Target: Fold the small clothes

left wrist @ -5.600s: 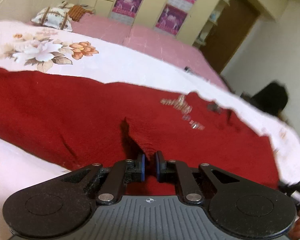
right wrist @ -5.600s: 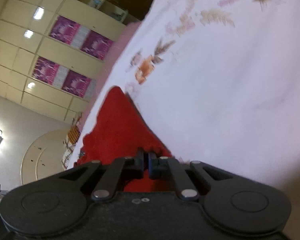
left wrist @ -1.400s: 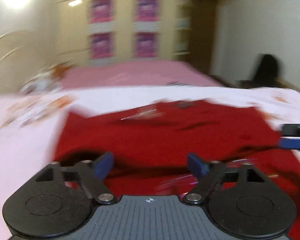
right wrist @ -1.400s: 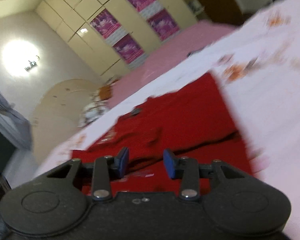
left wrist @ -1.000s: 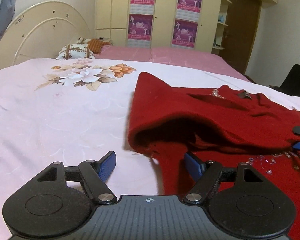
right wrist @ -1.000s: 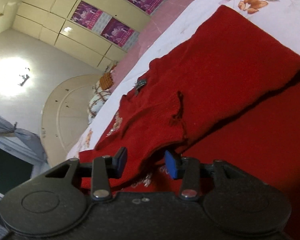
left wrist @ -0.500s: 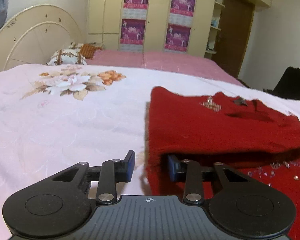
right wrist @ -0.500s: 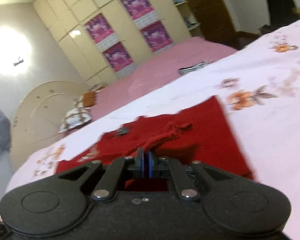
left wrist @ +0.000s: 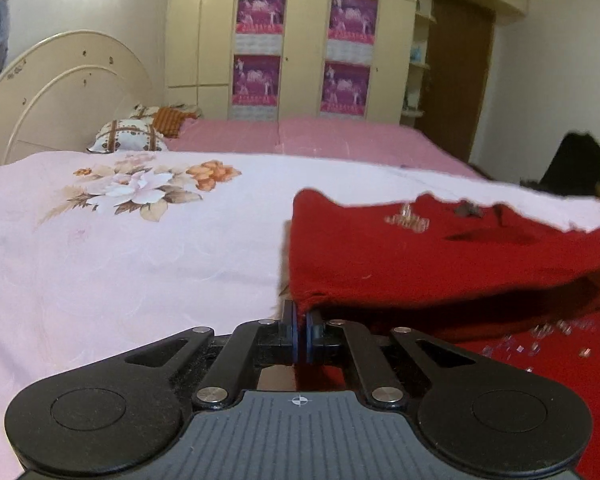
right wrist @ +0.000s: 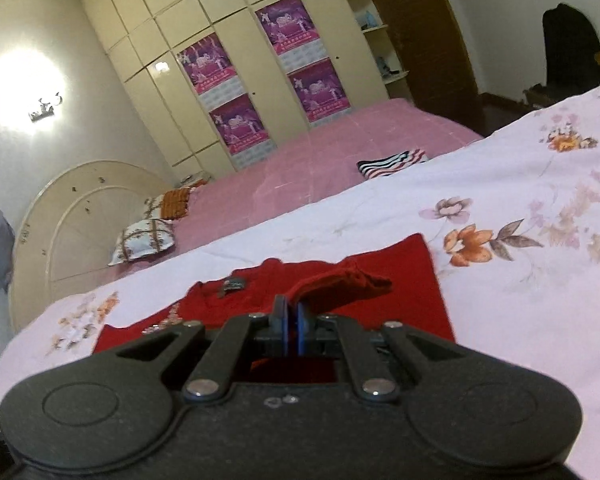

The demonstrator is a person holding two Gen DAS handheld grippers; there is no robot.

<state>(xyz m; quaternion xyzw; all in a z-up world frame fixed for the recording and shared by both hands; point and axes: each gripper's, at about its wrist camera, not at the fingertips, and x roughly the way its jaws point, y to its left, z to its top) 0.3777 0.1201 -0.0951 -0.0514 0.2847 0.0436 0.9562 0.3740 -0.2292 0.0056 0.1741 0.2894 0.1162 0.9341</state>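
My left gripper (left wrist: 301, 326) has its blue-padded fingers (left wrist: 290, 330) pressed together on the near left corner of the red sweater (left wrist: 440, 256). That pinched corner belongs to an upper layer of the knit that is lifted off a lower layer, with a dark shadowed gap between the two running off to the right. Small clear beads sit on the lower layer near my right side, and another cluster of them lies on the upper layer farther away.

My right gripper (right wrist: 289, 322) is likewise closed, its fingers (right wrist: 281, 326) pinching a bunched fold of the same red sweater (right wrist: 404, 280), which rises as a rumpled ridge just beyond the tips. Past that ridge the sweater lies flat, a small dark tag showing near its neckline.

The sweater rests on a pale pink bedspread (left wrist: 100, 264) printed with flowers; a large bloom with orange and white petals lies to the left of the garment in the left wrist view, and an orange flower lies just beside its right edge in the right wrist view. Beyond the bedspread is a plain pink sheet, with patterned pillows (left wrist: 128, 140) against a cream rounded headboard (left wrist: 60, 96). A striped folded cloth (right wrist: 392, 164) lies on the pink sheet, well apart from the sweater. A cream wardrobe (left wrist: 300, 40) with purple posters fills the far wall.
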